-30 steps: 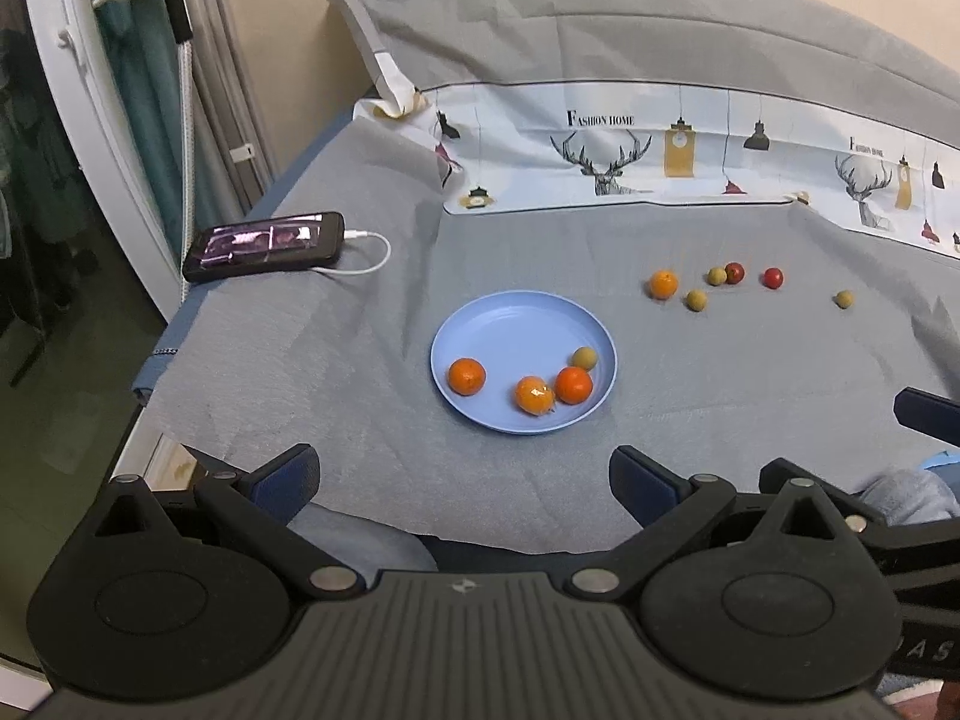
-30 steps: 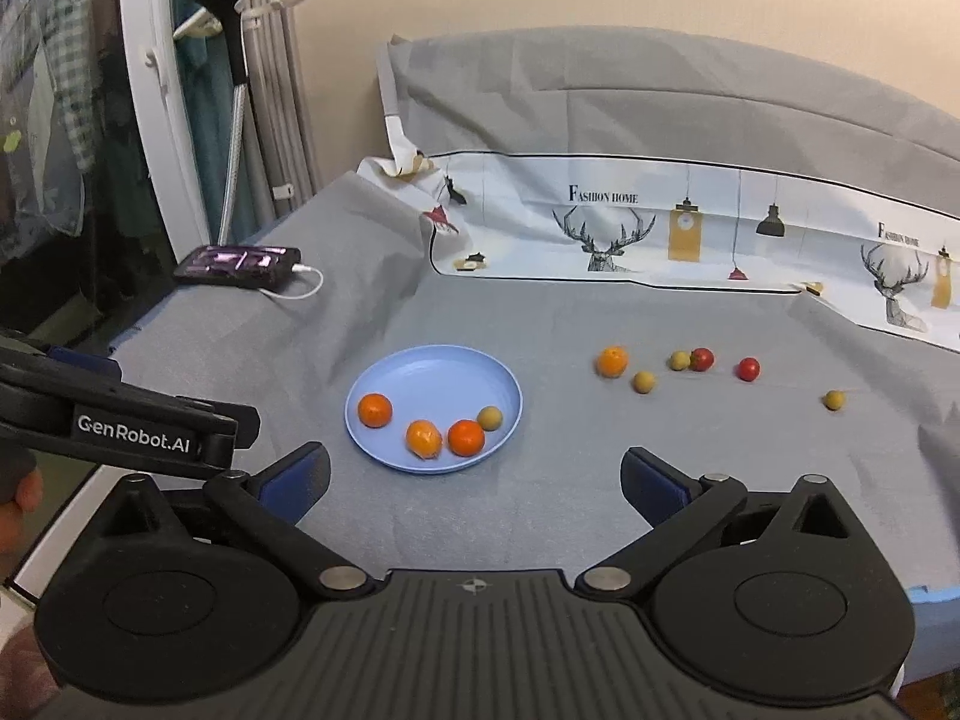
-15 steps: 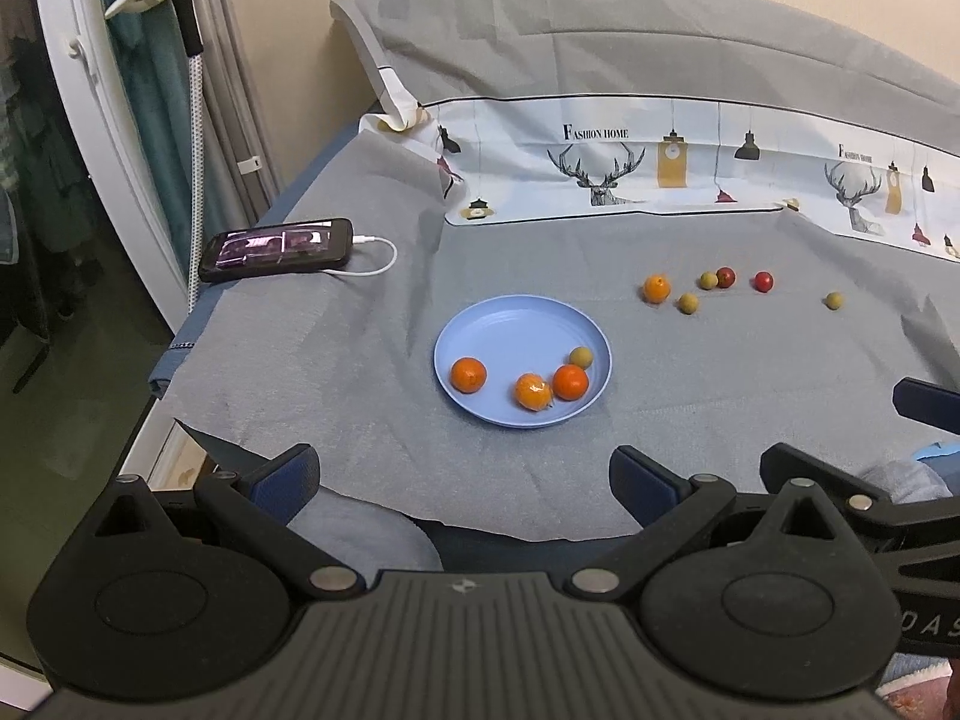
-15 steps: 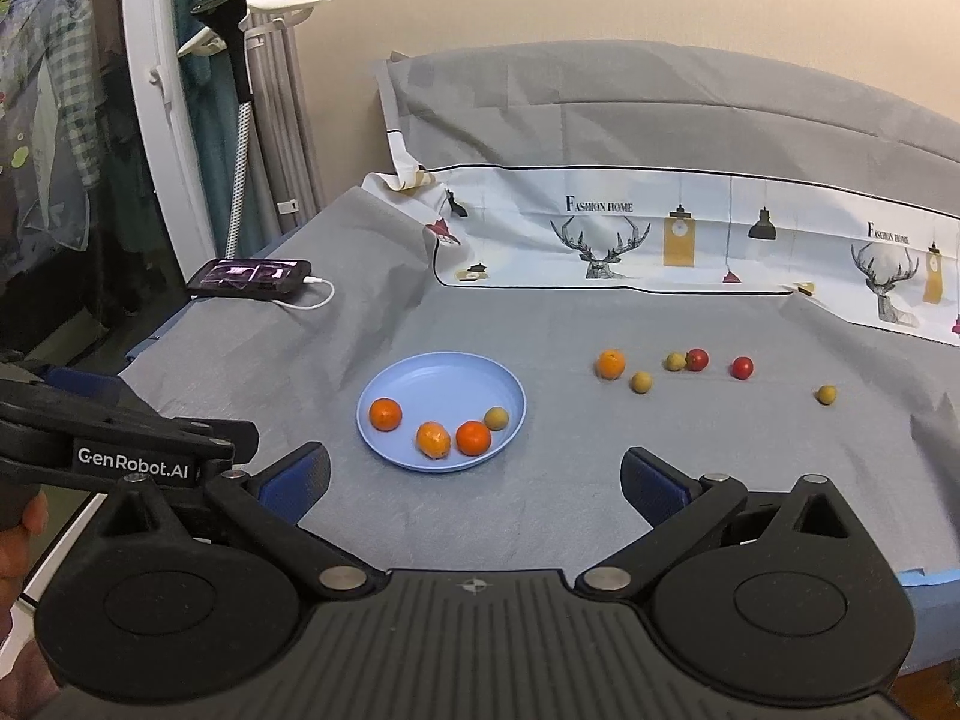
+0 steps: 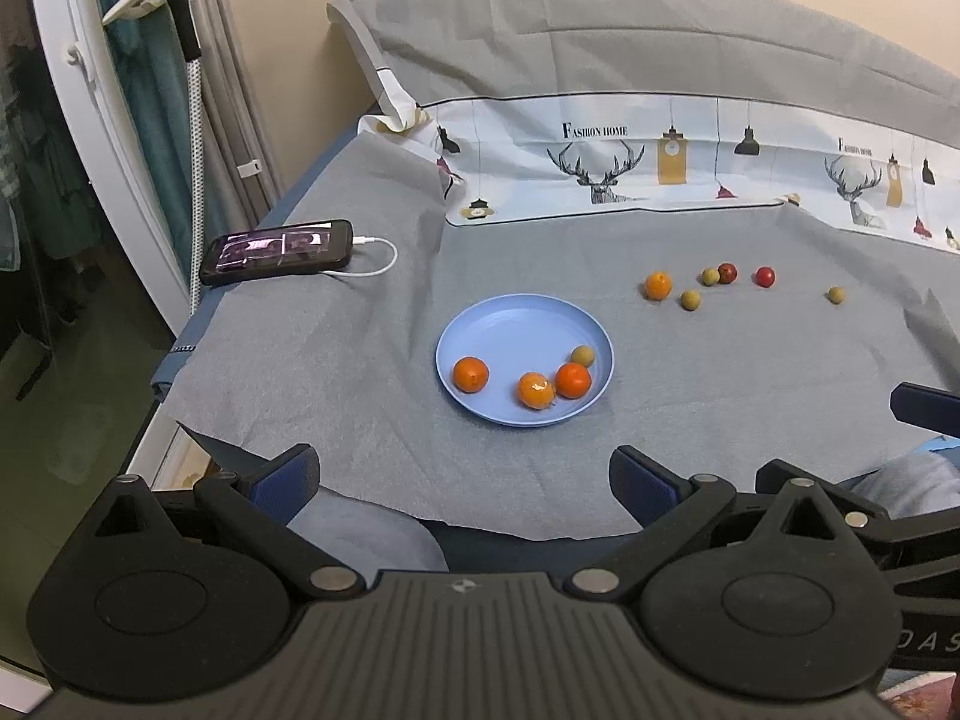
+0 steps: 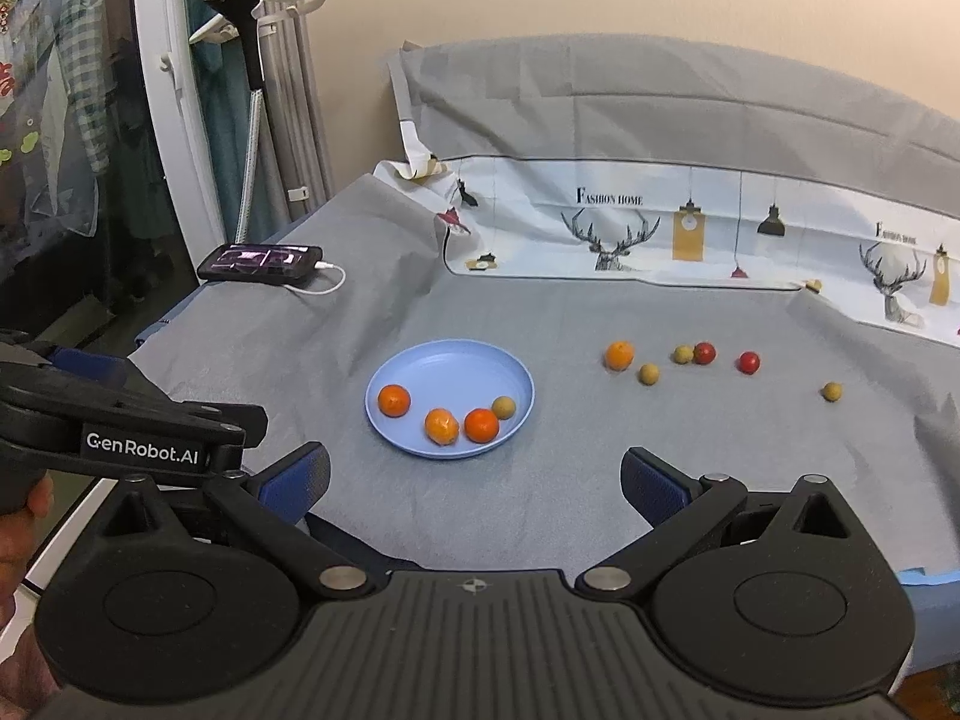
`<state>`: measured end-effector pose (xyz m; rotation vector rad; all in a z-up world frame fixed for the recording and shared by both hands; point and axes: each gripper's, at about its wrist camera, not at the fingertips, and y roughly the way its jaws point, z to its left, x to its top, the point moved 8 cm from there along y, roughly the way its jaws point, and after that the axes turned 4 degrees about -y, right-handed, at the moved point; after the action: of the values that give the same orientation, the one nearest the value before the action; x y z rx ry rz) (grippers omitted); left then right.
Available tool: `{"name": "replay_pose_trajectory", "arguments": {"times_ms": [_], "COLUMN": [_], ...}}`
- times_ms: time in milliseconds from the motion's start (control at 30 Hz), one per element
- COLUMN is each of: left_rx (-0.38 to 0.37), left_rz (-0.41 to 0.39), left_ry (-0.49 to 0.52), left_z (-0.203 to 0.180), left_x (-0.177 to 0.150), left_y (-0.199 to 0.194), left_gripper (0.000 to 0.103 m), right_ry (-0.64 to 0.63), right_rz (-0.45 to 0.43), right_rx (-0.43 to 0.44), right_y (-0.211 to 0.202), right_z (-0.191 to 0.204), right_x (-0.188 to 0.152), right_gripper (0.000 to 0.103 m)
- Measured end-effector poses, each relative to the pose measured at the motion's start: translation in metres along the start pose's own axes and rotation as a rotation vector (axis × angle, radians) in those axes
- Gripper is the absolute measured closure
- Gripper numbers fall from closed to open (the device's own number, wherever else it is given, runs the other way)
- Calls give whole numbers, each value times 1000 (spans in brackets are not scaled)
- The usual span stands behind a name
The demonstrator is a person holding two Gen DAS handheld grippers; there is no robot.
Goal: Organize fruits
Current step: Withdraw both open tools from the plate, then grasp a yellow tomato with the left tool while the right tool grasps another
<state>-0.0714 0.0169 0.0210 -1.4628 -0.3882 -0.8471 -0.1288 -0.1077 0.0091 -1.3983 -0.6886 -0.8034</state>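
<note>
Since the loose fruits are small, round and smooth-skinned, we judge them light but apt to roll on the grey sheet [image 6: 600, 480] of the bed, so we would close on each across its widest part, coming down from above. Six lie scattered right of the blue plate [image 6: 456, 360]: a loose orange fruit [image 6: 619, 354], three dull green fruits at [image 6: 648, 374], [image 6: 682, 353] and [image 6: 831, 390], and two glossy red fruits [image 6: 704, 352] and [image 6: 748, 362], one of them touching a green one. They look thin-skinned and probably bruise under a hard squeeze, so light pressure suits them.

On the plate, which appears to be shallow hard plastic with a raised rim, sit three orange fruits [image 5: 470, 373] and one green.

Our left gripper [image 5: 462, 477] and right gripper [image 6: 474, 483] both hover at the near edge of the bed, fingers spread wide and holding nothing, well apart from every fruit. A phone [image 5: 276, 251] on a white cable rests at the far left corner.
</note>
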Motion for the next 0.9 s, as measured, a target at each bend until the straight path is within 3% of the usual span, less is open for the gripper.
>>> {"name": "replay_pose_trajectory", "arguments": {"times_ms": [200, 367, 667, 900], "left_rx": [1, -20, -175, -205], "left_rz": [61, 94, 137, 178], "left_ry": [20, 70, 59, 31], "left_z": [-16, -49, -169, -257], "left_x": [8, 26, 76, 104], "left_y": [32, 72, 184, 298], "left_gripper": [0, 0, 0, 0], "right_ry": [61, 196, 286, 325], "right_rz": [22, 20, 18, 62], "right_rx": [-5, -71, -364, -515], "right_y": [21, 45, 113, 208], "right_z": [-25, -80, -249, -389], "right_x": [-2, -4, -3, -21], "right_gripper": [1, 1, 1, 1]}}
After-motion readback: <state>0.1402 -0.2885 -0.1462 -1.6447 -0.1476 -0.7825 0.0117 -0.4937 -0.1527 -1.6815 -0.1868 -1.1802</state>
